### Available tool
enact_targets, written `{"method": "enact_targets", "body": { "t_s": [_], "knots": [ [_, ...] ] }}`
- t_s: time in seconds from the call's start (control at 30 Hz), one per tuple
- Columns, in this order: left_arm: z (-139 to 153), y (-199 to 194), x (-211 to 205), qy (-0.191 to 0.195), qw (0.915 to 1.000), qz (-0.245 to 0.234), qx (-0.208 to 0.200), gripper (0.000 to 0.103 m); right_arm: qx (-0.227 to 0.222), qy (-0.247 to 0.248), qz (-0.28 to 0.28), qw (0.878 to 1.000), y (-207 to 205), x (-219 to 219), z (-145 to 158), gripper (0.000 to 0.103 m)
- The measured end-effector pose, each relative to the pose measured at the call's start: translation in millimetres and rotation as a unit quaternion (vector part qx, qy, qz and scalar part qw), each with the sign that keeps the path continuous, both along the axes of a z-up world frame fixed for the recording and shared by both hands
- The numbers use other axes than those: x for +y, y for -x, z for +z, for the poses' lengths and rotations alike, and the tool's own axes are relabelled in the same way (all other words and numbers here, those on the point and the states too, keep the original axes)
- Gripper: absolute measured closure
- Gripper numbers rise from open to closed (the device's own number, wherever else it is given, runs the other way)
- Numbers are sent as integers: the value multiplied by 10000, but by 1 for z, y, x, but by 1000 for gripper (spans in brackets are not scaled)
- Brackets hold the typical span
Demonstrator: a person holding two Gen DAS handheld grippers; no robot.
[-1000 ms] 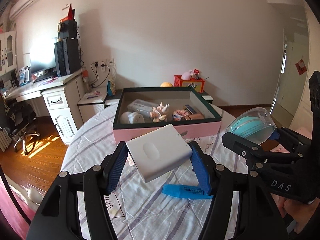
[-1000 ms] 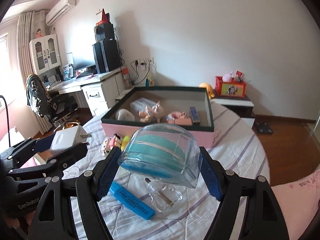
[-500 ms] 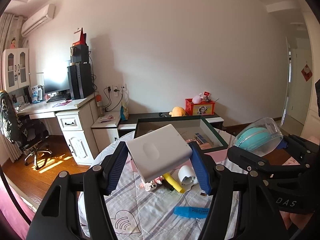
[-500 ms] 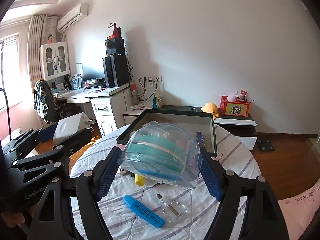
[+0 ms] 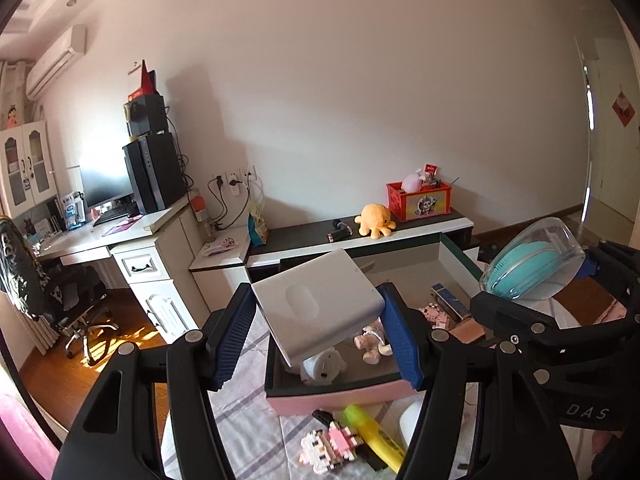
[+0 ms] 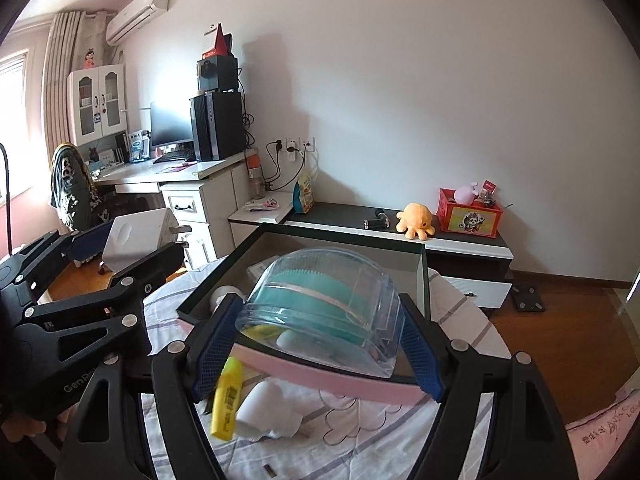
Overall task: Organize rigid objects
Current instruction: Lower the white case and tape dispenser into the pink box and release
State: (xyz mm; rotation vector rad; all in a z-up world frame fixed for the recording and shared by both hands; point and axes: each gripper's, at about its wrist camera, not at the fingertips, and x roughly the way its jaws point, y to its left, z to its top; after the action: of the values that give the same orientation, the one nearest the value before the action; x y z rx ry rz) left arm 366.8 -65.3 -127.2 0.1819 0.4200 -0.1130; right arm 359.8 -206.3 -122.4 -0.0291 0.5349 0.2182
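Note:
My left gripper [image 5: 316, 340] is shut on a white plug adapter [image 5: 316, 304] and holds it above the near edge of the pink box with a dark green rim [image 5: 340, 398]. It also shows in the right wrist view [image 6: 136, 240]. My right gripper [image 6: 316, 348] is shut on a clear case with a teal brush inside [image 6: 324, 304], held above the box [image 6: 332, 376]. The case also shows in the left wrist view [image 5: 532, 268]. Inside the box lie a white round item [image 5: 322, 366], small figures [image 5: 372, 344] and a blue pack [image 5: 450, 300].
On the striped tablecloth [image 5: 248, 420] in front of the box lie a yellow highlighter [image 5: 372, 436], a pink block toy [image 5: 328, 446] and a white object [image 6: 266, 406]. Behind stand a low cabinet with an orange plush [image 5: 374, 220], a red crate [image 5: 420, 200] and a desk [image 5: 120, 236].
Both grippers have risen and moved forward over the box with their loads. The blue marker and glass bottle have dropped out of view; the yellow highlighter and block toy now lie below.

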Motion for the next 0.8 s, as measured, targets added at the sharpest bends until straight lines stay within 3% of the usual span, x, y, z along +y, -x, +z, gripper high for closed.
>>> {"method": "enact_targets", "body": {
  "t_s": [0.3, 0.5, 0.67, 0.8],
  "knots": [
    [-55, -110, -15, -612, 9932, 141, 975, 39, 830, 176, -109, 9963, -102, -17, -43, 26],
    [-80, -141, -11, -647, 9882, 270, 1362, 39, 1429, 323, -69, 9892, -145, -14, -75, 26],
    [-87, -141, -5, -635, 9872, 467, 1388, 37, 1738, 229, -61, 9845, -162, -15, -93, 25],
    [-74, -130, 4, -513, 9903, 601, 1144, 14, 1720, 18, -63, 9851, -157, -20, -93, 24]
  ]
}}
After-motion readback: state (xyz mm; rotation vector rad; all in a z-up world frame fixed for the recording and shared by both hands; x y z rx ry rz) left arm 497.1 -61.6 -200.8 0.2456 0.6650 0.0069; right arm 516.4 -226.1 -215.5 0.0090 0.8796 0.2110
